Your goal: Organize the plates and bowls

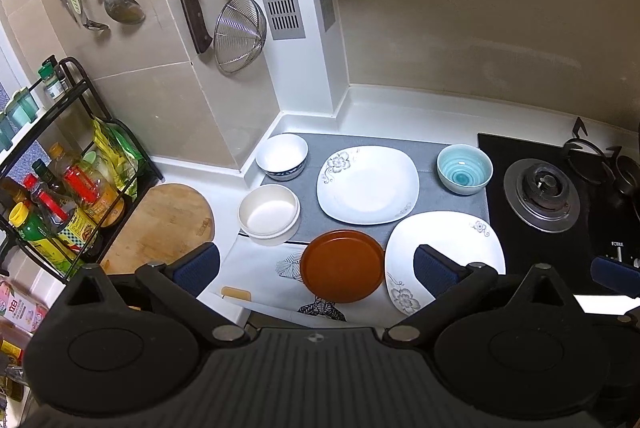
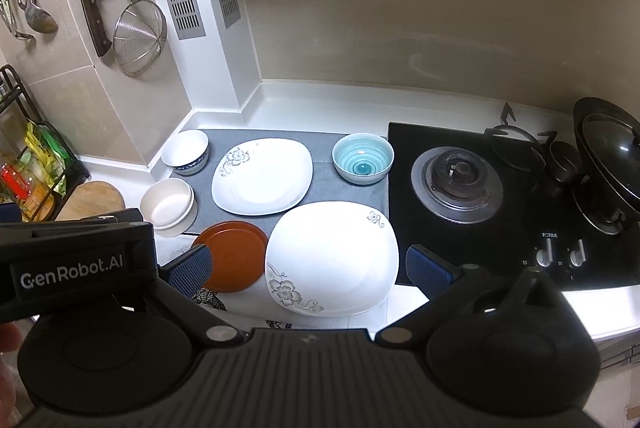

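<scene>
On the grey mat point(image 1: 428, 164) sit a white floral square plate point(image 1: 368, 184), a teal bowl point(image 1: 464, 168) and a white bowl with a blue rim point(image 1: 282, 156). A cream bowl point(image 1: 269, 214) stands at the mat's left edge. A brown round plate point(image 1: 342, 266) and a second white floral plate point(image 1: 444, 248) lie nearer. My left gripper point(image 1: 316, 266) is open and empty, high above the brown plate. My right gripper point(image 2: 308, 268) is open and empty, high above the second white plate point(image 2: 332, 260). The brown plate point(image 2: 232, 256) lies at its left.
A black gas hob point(image 2: 460, 184) with a wok point(image 2: 608, 152) lies at the right. A round wooden board point(image 1: 160, 224) and a rack of bottles point(image 1: 60, 204) stand at the left. Knives, ladles and a strainer point(image 1: 238, 36) hang on the wall.
</scene>
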The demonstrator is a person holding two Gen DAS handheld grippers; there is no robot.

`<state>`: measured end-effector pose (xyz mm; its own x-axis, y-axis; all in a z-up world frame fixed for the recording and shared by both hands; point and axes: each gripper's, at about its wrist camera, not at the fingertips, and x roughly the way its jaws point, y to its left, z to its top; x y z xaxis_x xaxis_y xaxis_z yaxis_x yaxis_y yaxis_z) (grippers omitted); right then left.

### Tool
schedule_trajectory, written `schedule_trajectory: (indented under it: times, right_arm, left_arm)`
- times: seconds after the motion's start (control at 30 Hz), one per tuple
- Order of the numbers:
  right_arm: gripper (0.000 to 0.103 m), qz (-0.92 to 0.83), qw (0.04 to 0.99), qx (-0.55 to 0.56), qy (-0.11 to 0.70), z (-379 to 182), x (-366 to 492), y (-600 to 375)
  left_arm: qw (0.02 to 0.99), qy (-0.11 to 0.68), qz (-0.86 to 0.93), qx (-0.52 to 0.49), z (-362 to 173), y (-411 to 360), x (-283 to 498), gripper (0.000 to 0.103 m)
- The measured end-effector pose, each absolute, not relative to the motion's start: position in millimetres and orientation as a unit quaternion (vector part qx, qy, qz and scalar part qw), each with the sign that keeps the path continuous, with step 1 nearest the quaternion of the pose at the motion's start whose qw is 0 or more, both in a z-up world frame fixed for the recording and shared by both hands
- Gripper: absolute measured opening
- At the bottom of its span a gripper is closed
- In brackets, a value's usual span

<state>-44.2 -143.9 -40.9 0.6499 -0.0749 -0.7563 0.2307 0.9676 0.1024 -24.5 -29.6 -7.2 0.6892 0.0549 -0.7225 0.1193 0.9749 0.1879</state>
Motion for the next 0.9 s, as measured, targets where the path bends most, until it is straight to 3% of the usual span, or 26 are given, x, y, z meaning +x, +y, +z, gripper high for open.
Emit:
schedule_trajectory:
  times: [0.9]
  right_arm:
    - [0.103, -0.085, 0.896, 0.105, 0.424, -56.7, -27.7, -147.5]
  left_arm:
    - [0.907, 0.404, -0.023, 0.114, -20.1, -33.7, -6.8, 0.103]
